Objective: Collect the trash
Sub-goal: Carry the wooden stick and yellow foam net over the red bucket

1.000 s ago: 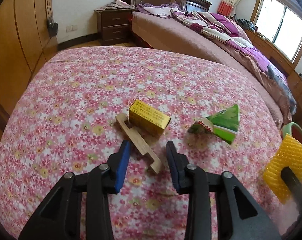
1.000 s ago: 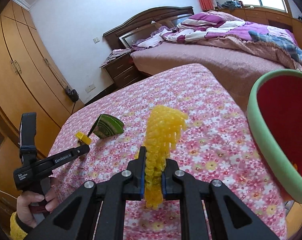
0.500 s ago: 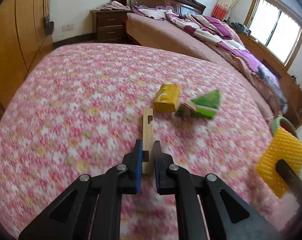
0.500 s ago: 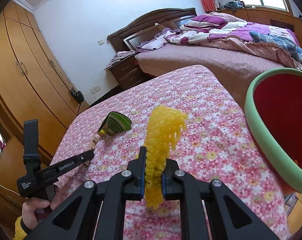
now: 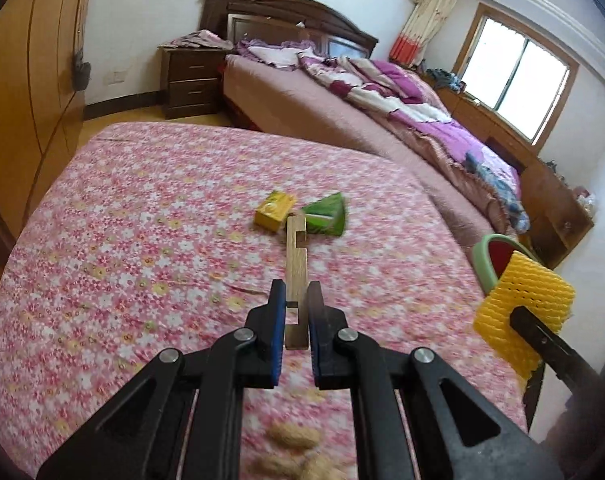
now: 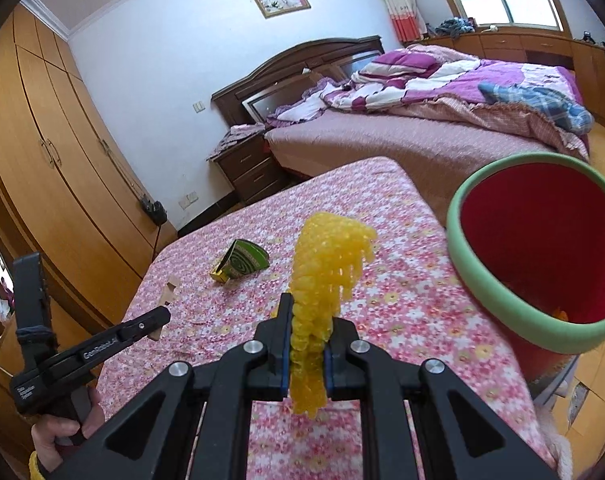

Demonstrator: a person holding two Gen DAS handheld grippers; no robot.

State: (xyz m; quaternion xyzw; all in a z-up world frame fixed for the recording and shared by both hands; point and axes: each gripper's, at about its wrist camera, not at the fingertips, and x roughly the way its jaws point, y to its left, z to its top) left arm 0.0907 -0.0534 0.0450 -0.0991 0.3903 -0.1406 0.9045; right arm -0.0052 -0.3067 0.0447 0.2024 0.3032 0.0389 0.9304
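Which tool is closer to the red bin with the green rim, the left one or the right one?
Right. The right tool, holding yellow foam netting, is just beside the bin. The left tool is further away over the floral cloth.

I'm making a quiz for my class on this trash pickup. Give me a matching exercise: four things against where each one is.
Things:
1. wooden piece
2. yellow foam net
3. green wrapper
4. bin

Places:
A. lying on the floral cloth
B. beside the table's edge
C. in the left tool
D. in the right tool

Pairs: 1-C, 2-D, 3-A, 4-B
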